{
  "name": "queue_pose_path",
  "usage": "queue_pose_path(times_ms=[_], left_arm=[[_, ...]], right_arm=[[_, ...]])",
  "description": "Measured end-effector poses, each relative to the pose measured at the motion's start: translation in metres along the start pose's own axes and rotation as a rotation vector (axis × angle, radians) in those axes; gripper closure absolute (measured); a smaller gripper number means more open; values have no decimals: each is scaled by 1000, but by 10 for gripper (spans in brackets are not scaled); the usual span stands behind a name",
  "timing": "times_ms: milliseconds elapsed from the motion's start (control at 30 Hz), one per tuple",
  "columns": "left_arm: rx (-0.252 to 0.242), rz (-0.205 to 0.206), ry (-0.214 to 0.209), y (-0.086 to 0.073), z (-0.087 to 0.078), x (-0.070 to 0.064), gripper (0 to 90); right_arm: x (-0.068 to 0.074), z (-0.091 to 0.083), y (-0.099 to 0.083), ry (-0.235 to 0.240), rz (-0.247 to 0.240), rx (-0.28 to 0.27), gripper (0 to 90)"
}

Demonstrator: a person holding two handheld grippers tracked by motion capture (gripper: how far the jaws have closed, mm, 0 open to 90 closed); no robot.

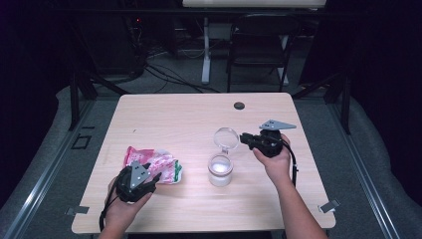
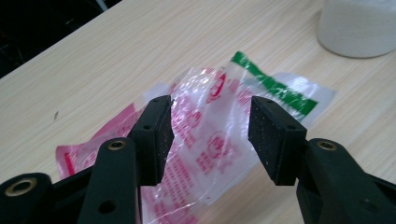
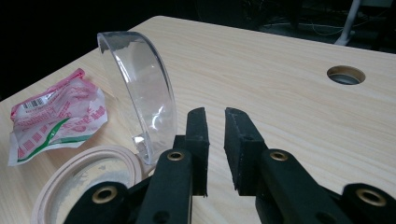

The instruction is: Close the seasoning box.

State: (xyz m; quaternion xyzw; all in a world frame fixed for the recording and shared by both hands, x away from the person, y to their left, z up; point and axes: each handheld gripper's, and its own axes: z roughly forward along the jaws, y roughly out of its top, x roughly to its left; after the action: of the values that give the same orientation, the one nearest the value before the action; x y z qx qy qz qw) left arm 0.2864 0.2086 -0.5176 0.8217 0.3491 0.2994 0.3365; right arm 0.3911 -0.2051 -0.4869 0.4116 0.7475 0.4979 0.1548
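Observation:
A crumpled clear plastic bag (image 1: 149, 158) printed in pink and green lies on the left half of the table. My left gripper (image 1: 158, 175) hovers at its near edge. In the left gripper view the bag (image 2: 219, 93) lies under and beyond the open left gripper (image 2: 210, 116), which holds nothing. A white jar (image 1: 220, 172) stands mid-table with its clear hinged lid (image 1: 226, 135) flipped up. My right gripper (image 1: 244, 138) sits just right of the lid. In the right gripper view the lid (image 3: 140, 84) stands left of the right gripper (image 3: 215, 114), whose jaws show a narrow empty gap. The jar's rim (image 3: 56, 177) is below.
The wooden table (image 1: 174, 114) has a round cable hole (image 1: 239, 105) near its far edge, also seen as the cable hole (image 3: 345, 74) in the right gripper view. The jar (image 2: 357, 28) stands beyond the bag. A black chair (image 1: 261, 45) and cables are behind the table.

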Motion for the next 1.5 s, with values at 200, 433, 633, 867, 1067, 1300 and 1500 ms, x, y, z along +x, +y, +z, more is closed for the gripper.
queue_pose_path(times_ms=[200, 433, 633, 867, 1067, 1300, 1500], left_arm=[[11, -15, 20, -6, 1, 9, 493], [16, -33, 25, -11, 4, 12, 493], [18, -41, 27, -14, 6, 12, 494], [6, -70, 32, -18, 6, 14, 494], [10, -82, 36, -20, 7, 16, 494], [16, -75, 37, -20, 9, 14, 493], [16, -68, 35, -20, 10, 13, 493]], right_arm=[[0, 1, 0, 2, -9, 10, 795], [2, 1, 0, 3, -8, 2, 794], [2, 0, 1, 4, -11, 3, 793], [5, 1, 0, 9, -14, 1, 794], [7, 0, 0, 7, -20, 4, 794], [11, 0, 1, 13, -39, 8, 790], [18, -1, 0, 15, -53, 9, 791]])
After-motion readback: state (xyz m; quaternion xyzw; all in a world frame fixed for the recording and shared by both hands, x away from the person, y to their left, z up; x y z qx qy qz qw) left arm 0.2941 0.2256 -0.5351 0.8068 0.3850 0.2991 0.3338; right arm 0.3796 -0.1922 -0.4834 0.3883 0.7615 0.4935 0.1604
